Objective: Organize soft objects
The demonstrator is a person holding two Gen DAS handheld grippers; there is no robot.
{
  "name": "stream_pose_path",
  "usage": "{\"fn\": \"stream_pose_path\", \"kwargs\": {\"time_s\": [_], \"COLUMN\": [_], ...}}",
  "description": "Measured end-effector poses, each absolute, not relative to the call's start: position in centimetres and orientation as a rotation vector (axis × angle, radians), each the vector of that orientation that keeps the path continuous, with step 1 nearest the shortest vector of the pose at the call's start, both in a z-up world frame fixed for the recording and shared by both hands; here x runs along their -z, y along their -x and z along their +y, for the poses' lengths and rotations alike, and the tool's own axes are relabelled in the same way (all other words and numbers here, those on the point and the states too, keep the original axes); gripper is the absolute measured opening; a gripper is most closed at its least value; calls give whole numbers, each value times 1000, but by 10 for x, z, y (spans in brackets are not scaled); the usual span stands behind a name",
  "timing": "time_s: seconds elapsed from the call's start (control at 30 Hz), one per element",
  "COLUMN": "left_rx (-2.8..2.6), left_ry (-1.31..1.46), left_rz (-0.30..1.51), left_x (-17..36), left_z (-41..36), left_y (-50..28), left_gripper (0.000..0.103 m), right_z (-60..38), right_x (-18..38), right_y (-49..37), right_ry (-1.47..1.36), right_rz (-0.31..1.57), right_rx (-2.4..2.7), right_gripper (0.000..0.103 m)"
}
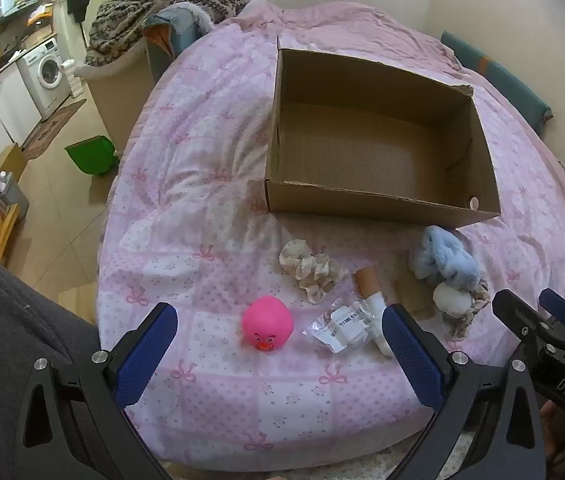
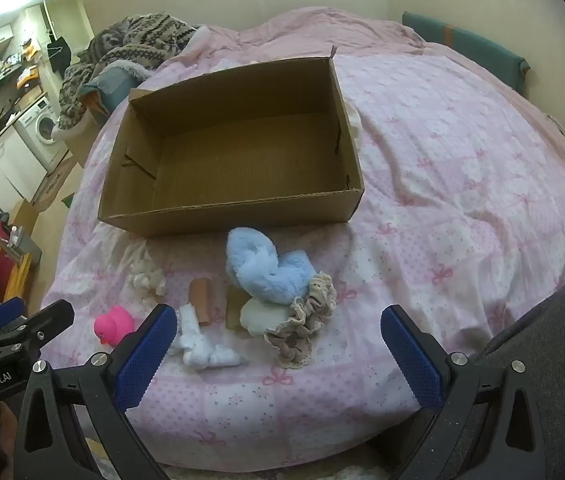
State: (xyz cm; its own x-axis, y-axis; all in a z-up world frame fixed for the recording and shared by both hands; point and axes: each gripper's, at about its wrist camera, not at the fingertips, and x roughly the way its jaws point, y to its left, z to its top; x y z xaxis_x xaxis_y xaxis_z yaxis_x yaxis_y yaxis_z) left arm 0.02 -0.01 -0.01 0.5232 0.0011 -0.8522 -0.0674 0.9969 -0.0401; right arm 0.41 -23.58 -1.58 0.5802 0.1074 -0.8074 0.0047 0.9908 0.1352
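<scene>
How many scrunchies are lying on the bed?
2. A cream scrunchie lies alone between the pink duck and the box; a beige lace-edged one sits against the blue plush. More may hide beneath the plush.

Pink bow-print bed (image 1: 210, 216) (image 2: 462, 208), rumpled. Open cardboard box (image 1: 374, 200) (image 2: 226, 220) toward the middle. Nearer the edge, in a loose row: pink duck (image 1: 267, 327) (image 2: 114, 326), cream scrunchie (image 1: 311, 267) (image 2: 149, 276), plastic packet (image 1: 342, 326), white sock (image 2: 202, 344), brown tube (image 1: 367, 280) (image 2: 200, 296), blue plush (image 1: 444, 258) (image 2: 266, 268) touching a beige scrunchie (image 2: 302, 328).
</scene>
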Motion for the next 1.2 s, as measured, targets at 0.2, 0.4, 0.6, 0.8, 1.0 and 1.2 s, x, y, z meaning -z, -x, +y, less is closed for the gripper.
{"fn": "stream_pose_path", "kwargs": {"time_s": [0.2,0.4,0.6,0.8,1.0,1.2], "left_rx": [-43,-37,-41,-39,-40,-42], "left_ry": [69,69,78,77,78,78], "left_rz": [1021,1019,1019,1019,1020,1019], "left_x": [0,0,0,0,0,0], "left_z": [-1,-1,1,4,5,5], "left_y": [0,0,-1,0,0,0], "left_gripper": [102,102,102,102,102,102], "right_z": [-236,-236,-237,-238,-238,-238], "right_x": [16,16,16,16,16,15], "right_y": [-4,-5,-5,-4,-5,-5], "right_ry": [-125,-125,-127,-126,-128,-130], "right_rz": [959,958,960,960,961,961], "right_rx": [-59,-57,-56,-56,-57,-56], "right_gripper": [103,103,103,103,103,103]}}
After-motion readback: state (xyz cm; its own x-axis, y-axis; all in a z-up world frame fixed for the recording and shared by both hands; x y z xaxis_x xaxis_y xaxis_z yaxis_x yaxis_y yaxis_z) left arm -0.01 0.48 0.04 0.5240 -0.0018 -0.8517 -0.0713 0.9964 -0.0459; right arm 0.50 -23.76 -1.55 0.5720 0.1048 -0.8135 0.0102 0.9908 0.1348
